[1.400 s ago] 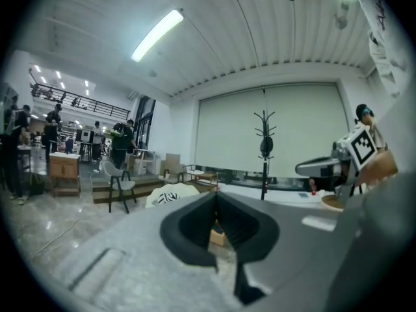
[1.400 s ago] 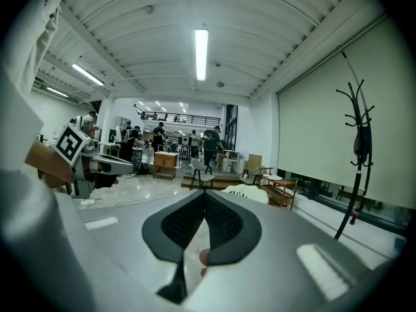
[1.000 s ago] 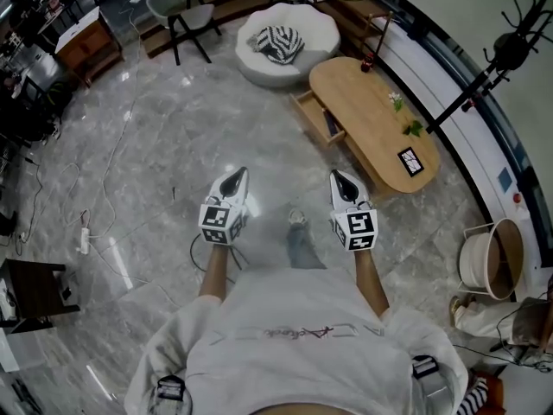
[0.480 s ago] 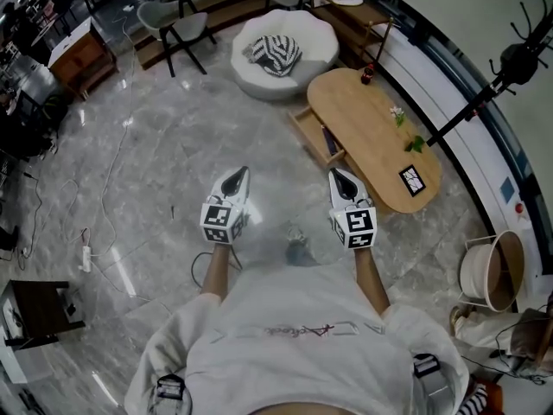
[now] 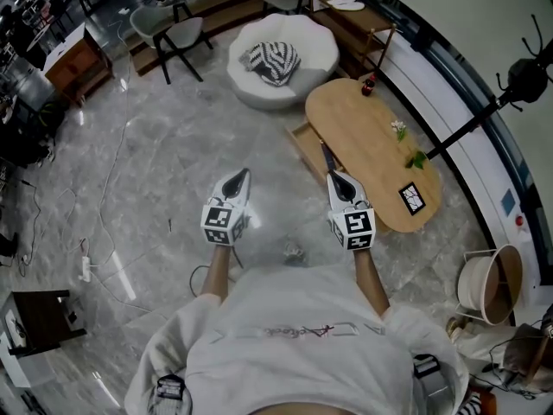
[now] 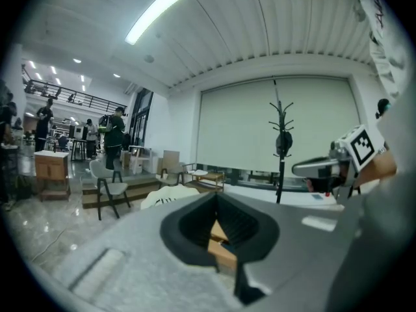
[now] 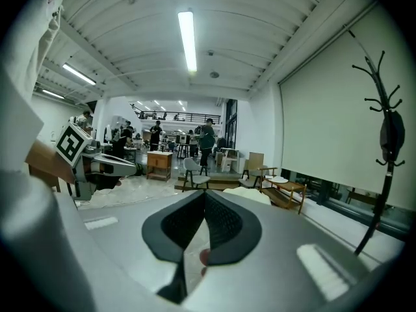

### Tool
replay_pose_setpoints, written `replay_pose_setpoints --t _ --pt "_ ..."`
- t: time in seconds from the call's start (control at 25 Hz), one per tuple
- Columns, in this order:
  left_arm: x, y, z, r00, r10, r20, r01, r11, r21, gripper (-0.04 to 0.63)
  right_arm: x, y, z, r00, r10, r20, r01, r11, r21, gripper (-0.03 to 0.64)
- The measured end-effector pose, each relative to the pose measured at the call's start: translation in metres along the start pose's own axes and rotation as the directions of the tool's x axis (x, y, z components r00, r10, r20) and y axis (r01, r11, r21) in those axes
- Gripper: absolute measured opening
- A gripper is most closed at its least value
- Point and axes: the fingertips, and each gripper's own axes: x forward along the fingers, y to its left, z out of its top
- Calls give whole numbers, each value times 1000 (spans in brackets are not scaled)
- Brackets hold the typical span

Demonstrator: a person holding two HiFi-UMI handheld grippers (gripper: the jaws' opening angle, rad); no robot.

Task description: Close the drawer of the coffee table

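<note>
The oval wooden coffee table stands ahead and to the right in the head view. Its drawer is pulled out toward the left, with a dark item inside. My left gripper is shut and empty, held over the floor well left of the drawer. My right gripper is also shut and empty; its tip lies just short of the drawer's near corner, apart from it. In the left gripper view the shut jaws frame a bit of wood. The right gripper view shows shut jaws.
A white pouf with a striped cushion sits beyond the drawer. Chairs stand at the back left, a black coat rack and a basket on the right. Cables trail over the marble floor. A bottle, flower and marker card sit on the table.
The person has walked forward: the table and open drawer have come nearer to the right gripper. Both grippers stay shut and keep the same pose side by side.
</note>
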Motion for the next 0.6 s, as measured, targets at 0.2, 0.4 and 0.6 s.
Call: replay_pose_setpoints --t 0.2,0.4,0.6 --pt "45 18 10 1000 4 -4 -4 1000 7 -2 42 -31 5 1000 13 2 -13 1000 2 3" --pt "89 36 14 1000 15 -8 -15 1000 6 -2 81 -60 4 1000 28 -1 -28 1000 4 3" --pt "125 45 20 1000 24 -6 -24 1000 8 -2 109 -82 5 999 49 -2 -49 999 -1 3"
